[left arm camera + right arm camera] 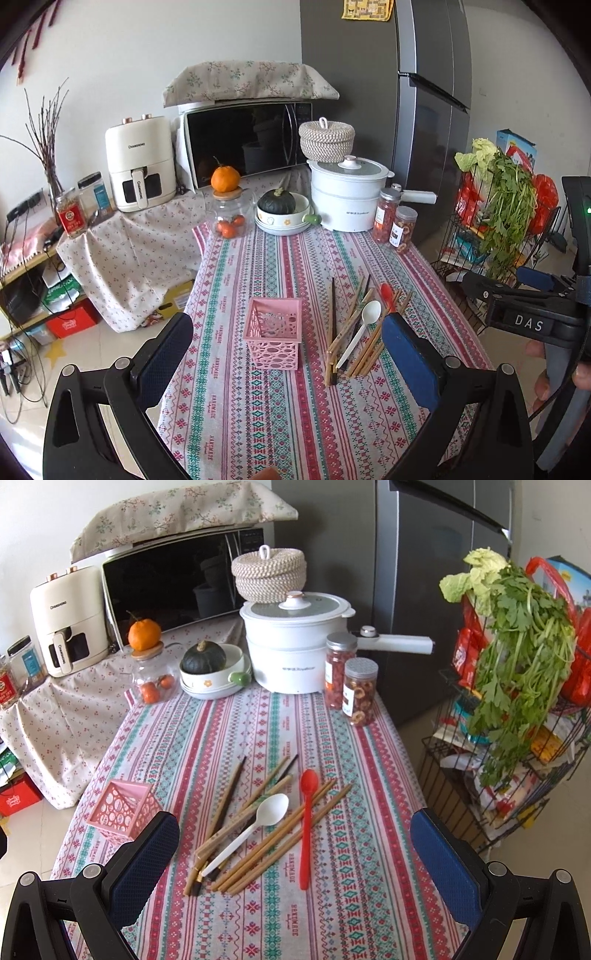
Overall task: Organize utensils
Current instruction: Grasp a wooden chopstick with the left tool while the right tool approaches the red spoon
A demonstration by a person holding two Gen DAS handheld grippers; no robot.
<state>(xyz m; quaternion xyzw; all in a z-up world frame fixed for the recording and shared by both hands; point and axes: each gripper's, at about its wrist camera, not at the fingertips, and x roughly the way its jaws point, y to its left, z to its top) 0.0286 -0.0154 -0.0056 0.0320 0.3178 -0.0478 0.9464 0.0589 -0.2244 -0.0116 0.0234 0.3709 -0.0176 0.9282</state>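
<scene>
Right wrist view: loose pile of tan wooden chopsticks (266, 834), a white plastic spoon (251, 830) and a red plastic spoon (306, 827) lies at frame centre on the striped tablecloth (369, 812). Long axes mostly run lower left to upper right; the red spoon stands nearly vertical in frame. Pink perforated plastic basket (123, 808) sits left of centre, apart from the pile. Right gripper (295, 853) hangs over the pile, jaws spread wide, empty; judged the nearer tool. Left gripper (288, 354) likewise spread and empty, basket just ahead.
</scene>
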